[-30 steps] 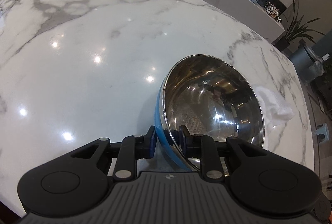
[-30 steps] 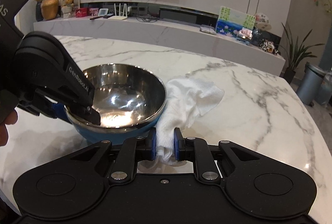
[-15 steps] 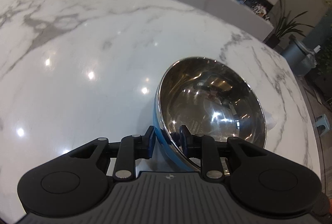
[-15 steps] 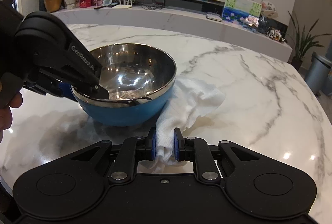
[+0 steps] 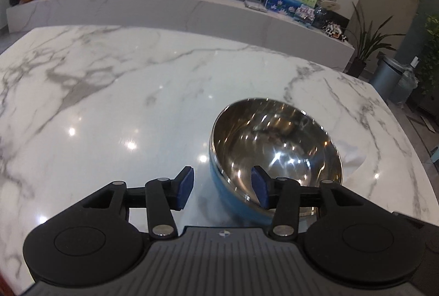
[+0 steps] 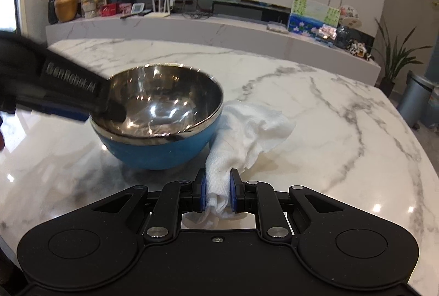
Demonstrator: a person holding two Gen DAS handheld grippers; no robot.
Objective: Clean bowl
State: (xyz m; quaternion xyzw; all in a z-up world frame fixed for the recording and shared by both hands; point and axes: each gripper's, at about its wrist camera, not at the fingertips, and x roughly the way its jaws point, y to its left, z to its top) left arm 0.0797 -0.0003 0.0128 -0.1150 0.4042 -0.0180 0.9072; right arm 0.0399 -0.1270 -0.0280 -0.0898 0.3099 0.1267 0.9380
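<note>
Steel-lined blue bowl (image 6: 162,128) — upright, tabletop

Both grippers are showing matte black bodies: left gripper (image 5: 222,185) ribbed grey deck, blue pads (image 5: 184,184); right gripper (image 6: 216,193) silver screws; lettering probably "GenRobot.AI".

I count one bowl (image 6: 160,126), one white cloth (image 6: 247,131), and my two grippers; anything smaller, perhaps hidden.

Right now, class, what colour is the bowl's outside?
Blue; the bowl shows it best in the right wrist view.
</note>
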